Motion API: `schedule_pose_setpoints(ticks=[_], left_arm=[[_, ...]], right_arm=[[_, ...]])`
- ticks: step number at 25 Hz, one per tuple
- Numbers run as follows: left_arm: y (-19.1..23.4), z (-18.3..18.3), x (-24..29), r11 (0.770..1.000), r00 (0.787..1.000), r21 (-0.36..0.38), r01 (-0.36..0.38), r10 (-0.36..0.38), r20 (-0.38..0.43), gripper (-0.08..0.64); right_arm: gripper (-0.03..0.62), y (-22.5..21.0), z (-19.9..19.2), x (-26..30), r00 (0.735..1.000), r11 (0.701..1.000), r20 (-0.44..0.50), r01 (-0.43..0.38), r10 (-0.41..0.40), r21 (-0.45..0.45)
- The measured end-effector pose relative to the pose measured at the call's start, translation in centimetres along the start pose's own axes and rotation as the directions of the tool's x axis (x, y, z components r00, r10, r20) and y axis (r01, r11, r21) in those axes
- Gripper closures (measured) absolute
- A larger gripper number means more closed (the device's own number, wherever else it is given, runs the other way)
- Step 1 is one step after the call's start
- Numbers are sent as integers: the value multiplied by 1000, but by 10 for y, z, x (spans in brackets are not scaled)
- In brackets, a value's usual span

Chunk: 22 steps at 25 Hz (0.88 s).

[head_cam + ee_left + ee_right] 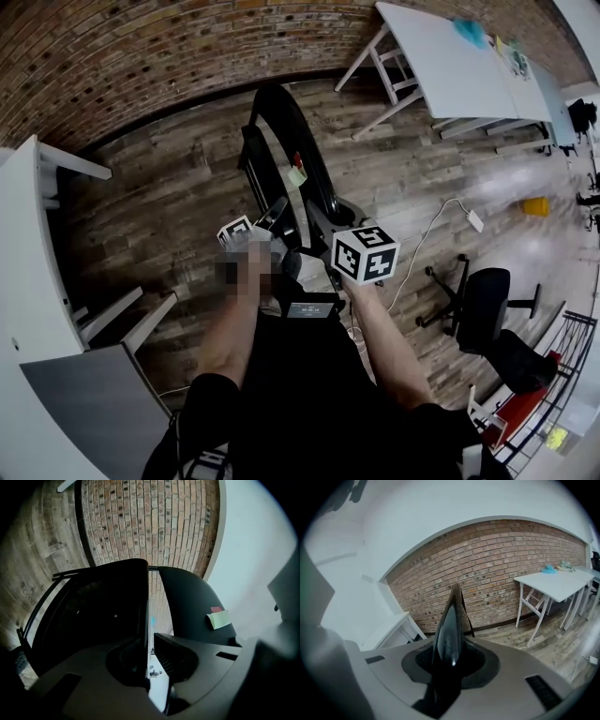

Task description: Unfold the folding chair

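A black folding chair stands on the wooden floor in front of me, partly folded. My left gripper is shut on the thin edge of its seat panel, which runs up between the jaws of the left gripper. Beside it rises the curved backrest, which carries a green sticky note. To the right, under its marker cube, my right gripper is on the chair. A glossy black chair edge fills the gap of the right gripper, and the pads hold it.
A brick wall runs along the back. White tables stand at the back right and at my left. A black office chair and a white cable with a plug are on the floor to the right.
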<state>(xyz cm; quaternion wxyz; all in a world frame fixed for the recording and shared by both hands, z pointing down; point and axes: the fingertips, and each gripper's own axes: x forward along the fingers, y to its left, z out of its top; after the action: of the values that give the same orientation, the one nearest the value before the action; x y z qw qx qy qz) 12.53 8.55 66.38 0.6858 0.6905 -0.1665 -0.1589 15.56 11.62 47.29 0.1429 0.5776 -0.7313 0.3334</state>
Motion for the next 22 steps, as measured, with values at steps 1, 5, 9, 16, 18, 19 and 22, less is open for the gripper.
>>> schedule_pose_setpoints(ticks=[1,5,9,16,18,19,22], left_arm=[[1,0,-3,1000,1000,-9,5,-5,-9,505],[3,6,-14,1000,999,-7,17,-18,-37,514],[4,11,-26,999,997,6,45,-44,-61,517],[24,41,-78,994,999,100,-43,44,-4,494],[36,48,-92,954,981,239,-181,191,-20,387],[43,51,-98,929,968,287,-235,251,-22,354],[61,60,-119,862,923,358,-358,384,-1,339]], right_arm=[[499,-1,-2,-2,1000,1000,5,5,-5,13],[499,-15,-2,-9,999,997,29,22,-25,72],[500,-20,-3,-9,999,996,33,15,-18,86],[505,-41,-11,-7,999,993,42,1,-6,120],[511,-47,-15,-5,999,991,47,2,-8,131],[511,-49,-17,-4,999,991,49,1,-8,135],[512,-47,-22,-1,999,989,54,-12,4,145]])
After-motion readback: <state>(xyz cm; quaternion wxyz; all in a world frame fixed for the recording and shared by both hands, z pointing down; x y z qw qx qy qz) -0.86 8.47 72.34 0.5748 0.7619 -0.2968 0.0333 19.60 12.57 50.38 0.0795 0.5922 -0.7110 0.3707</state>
